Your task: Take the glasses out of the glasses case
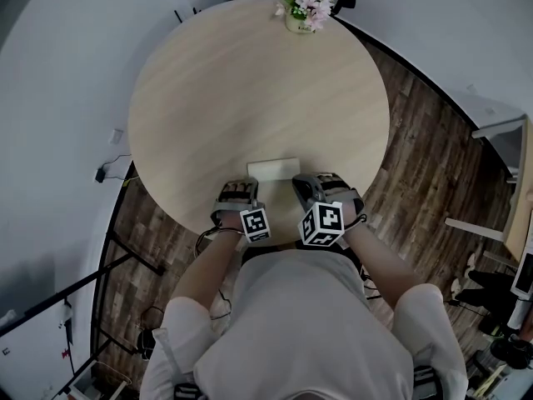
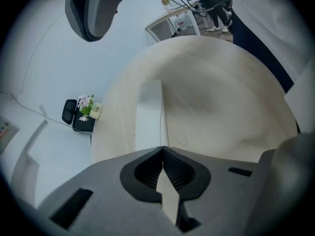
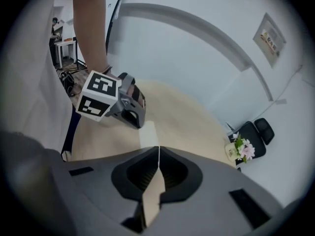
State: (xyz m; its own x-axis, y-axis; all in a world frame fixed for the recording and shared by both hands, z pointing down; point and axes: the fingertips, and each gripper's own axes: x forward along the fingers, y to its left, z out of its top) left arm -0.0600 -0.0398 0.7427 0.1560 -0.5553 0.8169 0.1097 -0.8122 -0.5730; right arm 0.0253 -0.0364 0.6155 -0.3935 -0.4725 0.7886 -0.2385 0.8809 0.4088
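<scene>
A white glasses case (image 1: 273, 168) lies shut near the table's (image 1: 250, 82) edge closest to the person. The left gripper (image 1: 241, 187) and right gripper (image 1: 310, 182) hover just beside its near side, each with jaws pressed together and nothing between them. A flower pot (image 1: 305, 11) stands at the far rim.

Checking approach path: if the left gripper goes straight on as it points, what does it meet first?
Probably the white glasses case, lying on the table directly beyond the left gripper's shut tips. Depth is unclear, so the table beside it could come first.
</scene>
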